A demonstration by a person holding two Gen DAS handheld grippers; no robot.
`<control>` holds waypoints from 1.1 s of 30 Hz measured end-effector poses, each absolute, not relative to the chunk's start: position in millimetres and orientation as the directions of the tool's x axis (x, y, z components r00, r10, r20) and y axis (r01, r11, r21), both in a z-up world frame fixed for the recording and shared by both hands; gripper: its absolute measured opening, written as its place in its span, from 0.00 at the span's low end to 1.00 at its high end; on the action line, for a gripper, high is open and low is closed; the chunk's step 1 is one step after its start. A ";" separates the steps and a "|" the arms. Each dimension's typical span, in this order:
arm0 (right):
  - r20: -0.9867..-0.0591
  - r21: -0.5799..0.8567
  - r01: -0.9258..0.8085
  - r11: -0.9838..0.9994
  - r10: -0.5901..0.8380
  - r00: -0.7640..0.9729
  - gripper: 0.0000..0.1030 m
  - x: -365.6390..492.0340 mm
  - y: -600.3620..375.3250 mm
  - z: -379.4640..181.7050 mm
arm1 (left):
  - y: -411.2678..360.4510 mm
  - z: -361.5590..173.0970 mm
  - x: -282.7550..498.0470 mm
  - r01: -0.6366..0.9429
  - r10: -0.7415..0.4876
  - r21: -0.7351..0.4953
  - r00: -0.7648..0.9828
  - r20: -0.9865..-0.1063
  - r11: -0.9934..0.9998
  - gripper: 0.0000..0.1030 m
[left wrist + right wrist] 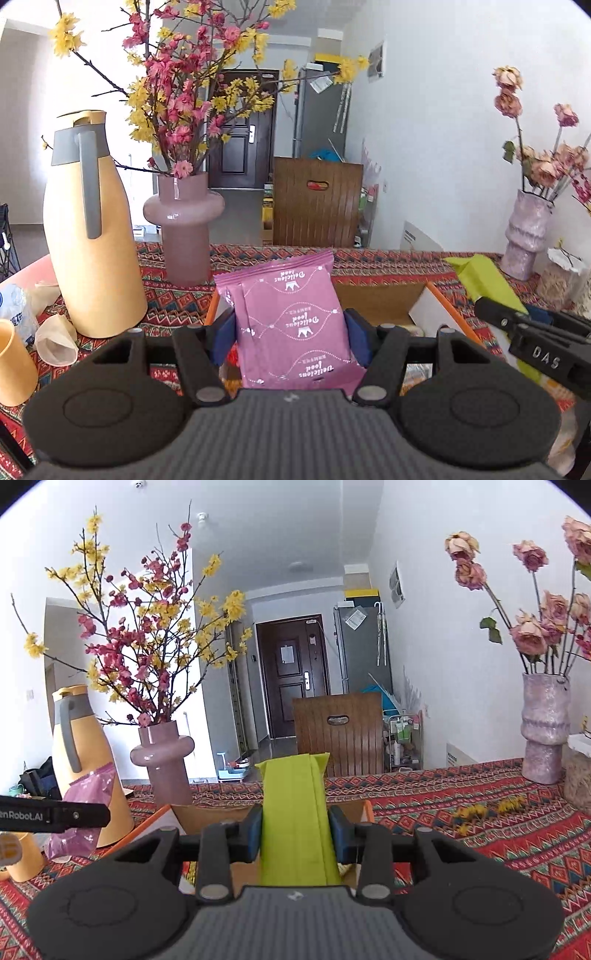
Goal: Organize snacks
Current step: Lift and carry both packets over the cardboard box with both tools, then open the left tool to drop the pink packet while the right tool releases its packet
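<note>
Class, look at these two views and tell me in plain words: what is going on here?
A person is sorting snacks with two hand-held grippers. The left gripper has its jaws shut on a purple snack packet, held upright. The right gripper grips a lime-green snack packet. Both packets are held above an open cardboard box on the patterned tablecloth. A tan thermos jug and a pink vase of blossoms stand to the left.
</note>
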State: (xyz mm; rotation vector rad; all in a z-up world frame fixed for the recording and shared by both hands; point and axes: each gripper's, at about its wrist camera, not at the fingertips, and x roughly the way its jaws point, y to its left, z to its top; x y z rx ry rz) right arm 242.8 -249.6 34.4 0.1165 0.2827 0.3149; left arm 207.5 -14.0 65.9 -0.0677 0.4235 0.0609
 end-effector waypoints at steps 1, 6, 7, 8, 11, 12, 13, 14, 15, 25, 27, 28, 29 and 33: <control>-0.261 0.158 -0.287 0.945 0.320 0.911 0.35 248.3 -246.6 33.5 | -13.7 64.8 212.2 -0.083 0.053 -0.055 0.910 -0.411 0.995 0.61; -0.272 0.153 -0.258 0.954 0.292 0.917 0.35 271.2 -233.5 20.0 | -9.7 53.0 235.7 -0.129 0.094 -0.056 0.903 -0.420 0.990 0.61; -0.275 0.153 -0.250 0.956 0.285 0.918 0.35 274.4 -231.9 15.7 | -8.6 49.3 239.4 -0.138 0.102 -0.057 0.902 -0.420 0.989 0.61; -0.285 0.152 -0.247 0.957 0.281 0.916 0.35 277.2 -230.6 10.9 | -6.6 43.8 242.7 -0.148 0.110 -0.059 0.902 -0.418 0.987 0.61; -0.316 0.147 -0.245 0.958 0.280 0.906 0.35 283.3 -228.9 -0.2 | -2.9 29.7 250.0 -0.173 0.133 -0.060 0.900 -0.416 0.983 0.61; -0.321 0.147 -0.244 0.959 0.279 0.905 0.35 284.7 -227.6 -2.1 | -2.6 25.9 253.4 -0.178 0.142 -0.046 0.895 -0.422 0.983 0.61; -0.325 0.145 -0.244 0.959 0.279 0.903 0.35 285.7 -226.4 -3.7 | -2.0 23.1 255.7 -0.178 0.144 -0.040 0.892 -0.429 0.983 0.61; -0.330 0.140 -0.244 0.960 0.278 0.902 0.35 286.7 -224.7 -5.3 | -0.7 21.7 256.9 -0.176 0.140 -0.044 0.891 -0.432 0.983 0.61; -0.335 0.135 -0.243 0.961 0.275 0.901 0.35 287.6 -222.4 -7.2 | 0.2 20.1 257.6 -0.171 0.135 -0.046 0.890 -0.435 0.984 0.61; -0.377 0.120 -0.247 0.961 0.275 0.885 0.35 291.9 -214.7 -15.7 | -7.0 12.9 258.1 -0.144 0.120 -0.022 0.890 -0.440 0.989 0.61; -0.383 0.124 -0.244 0.962 0.273 0.883 0.36 292.8 -215.3 -16.6 | -8.1 12.9 256.4 -0.136 0.112 -0.025 0.894 -0.435 0.990 0.62; -0.385 0.127 -0.242 0.962 0.273 0.882 0.37 293.3 -215.7 -16.8 | -8.2 13.3 254.5 -0.135 0.111 -0.027 0.898 -0.427 0.990 0.62; -0.388 0.133 -0.240 0.962 0.274 0.880 0.38 293.8 -216.3 -17.2 | -8.1 13.9 253.2 -0.132 0.107 -0.030 0.901 -0.421 0.991 0.68; -0.381 0.149 -0.219 0.964 0.260 0.887 0.62 291.8 -221.4 -17.4 | -7.2 18.4 244.8 -0.141 0.115 -0.039 0.914 -0.388 0.989 0.96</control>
